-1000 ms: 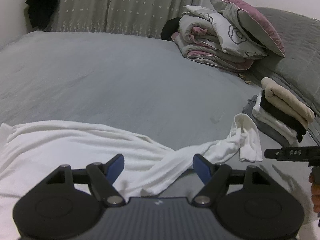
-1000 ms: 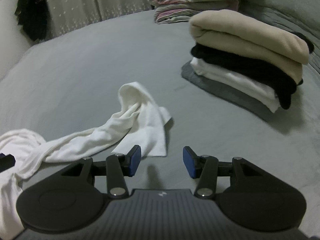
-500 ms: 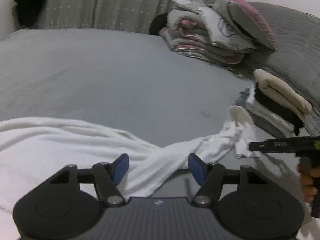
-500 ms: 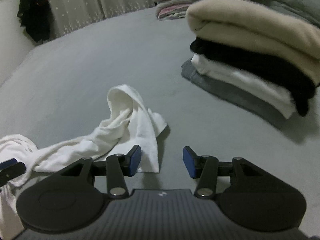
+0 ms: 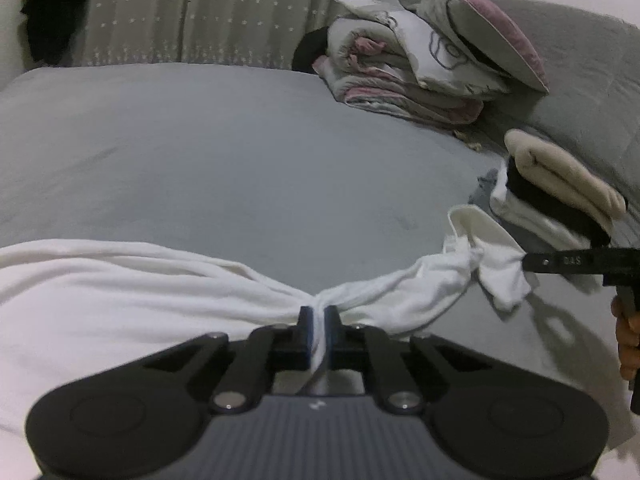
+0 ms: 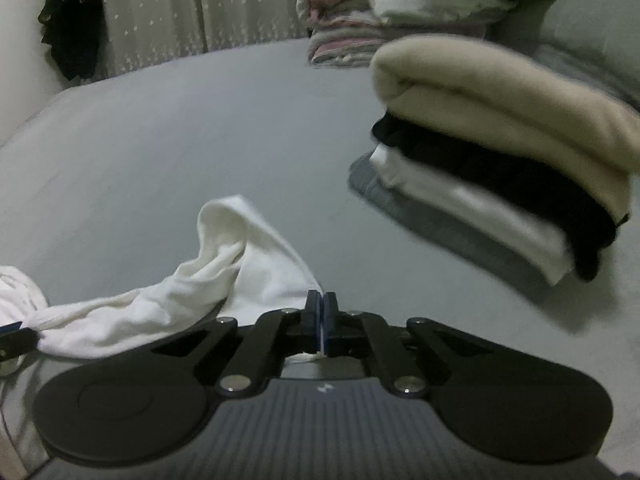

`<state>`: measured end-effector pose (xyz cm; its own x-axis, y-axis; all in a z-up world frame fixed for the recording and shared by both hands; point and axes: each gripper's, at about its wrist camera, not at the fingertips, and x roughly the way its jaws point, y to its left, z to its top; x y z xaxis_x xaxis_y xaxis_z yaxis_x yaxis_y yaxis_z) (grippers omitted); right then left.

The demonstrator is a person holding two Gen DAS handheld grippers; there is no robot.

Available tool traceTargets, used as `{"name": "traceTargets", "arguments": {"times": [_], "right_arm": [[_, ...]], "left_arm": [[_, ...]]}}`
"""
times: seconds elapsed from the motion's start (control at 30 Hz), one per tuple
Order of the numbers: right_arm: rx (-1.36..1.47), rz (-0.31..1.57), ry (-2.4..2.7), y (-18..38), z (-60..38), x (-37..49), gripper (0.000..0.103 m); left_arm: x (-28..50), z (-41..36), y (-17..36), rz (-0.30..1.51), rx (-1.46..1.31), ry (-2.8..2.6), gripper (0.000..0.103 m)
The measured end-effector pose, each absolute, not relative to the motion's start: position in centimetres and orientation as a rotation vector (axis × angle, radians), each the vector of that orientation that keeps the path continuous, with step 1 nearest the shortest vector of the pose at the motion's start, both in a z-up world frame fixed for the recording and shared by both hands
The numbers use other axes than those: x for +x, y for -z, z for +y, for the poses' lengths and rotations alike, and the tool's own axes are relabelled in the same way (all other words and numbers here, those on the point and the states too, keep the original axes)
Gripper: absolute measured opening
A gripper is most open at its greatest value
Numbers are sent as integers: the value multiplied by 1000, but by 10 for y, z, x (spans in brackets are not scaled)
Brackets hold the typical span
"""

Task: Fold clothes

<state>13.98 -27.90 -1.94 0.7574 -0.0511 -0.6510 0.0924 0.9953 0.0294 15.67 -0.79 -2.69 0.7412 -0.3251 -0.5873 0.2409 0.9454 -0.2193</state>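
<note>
White garment (image 5: pixel 120 292) lies rumpled on the grey bedspread (image 5: pixel 224 148), its broad body spread to the left of the left tongs (image 5: pixel 319 314) and a twisted sleeve running off to their right. The left tongs are clenched on the cloth where the body narrows into that sleeve, a thin fold of white showing between the blue pads (image 5: pixel 305 332). The sleeve stretches across to the right tongs (image 6: pixel 321 300), which are likewise clenched on it: a sliver of white hem sits pinched between their pads (image 6: pixel 330 322), with the sleeve's loose end (image 6: pixel 256 256) bunched just ahead and to the left of them. In the left wrist view the right tongs (image 5: pixel 532 261) appear from the side at the far end of the sleeve, and fingers of the person's hand (image 5: pixel 626 340) show at the frame's edge below them. Ahead and to the right of the right tongs stands a stack of folded clothes (image 6: pixel 500 160), beige on top, then black, white and grey beneath. Farther ahead of both tongs rest a folded quilt (image 5: pixel 400 76) with a pillow (image 5: pixel 480 24) leaning on it, and a star-patterned curtain (image 5: pixel 224 12) hangs behind the bed.
</note>
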Motion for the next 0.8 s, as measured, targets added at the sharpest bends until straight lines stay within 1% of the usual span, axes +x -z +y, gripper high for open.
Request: {"name": "traceTargets", "arguments": {"times": [0.4, 0.57, 0.8], "right_arm": [[18, 558, 184, -11, -306, 129, 0], [60, 569, 171, -20, -316, 129, 0], [16, 609, 103, -27, -321, 107, 0]], "left_arm": [[148, 9, 4, 640, -154, 289, 4], [141, 14, -1, 645, -132, 300, 4], [130, 22, -3, 669, -73, 347, 4]]}}
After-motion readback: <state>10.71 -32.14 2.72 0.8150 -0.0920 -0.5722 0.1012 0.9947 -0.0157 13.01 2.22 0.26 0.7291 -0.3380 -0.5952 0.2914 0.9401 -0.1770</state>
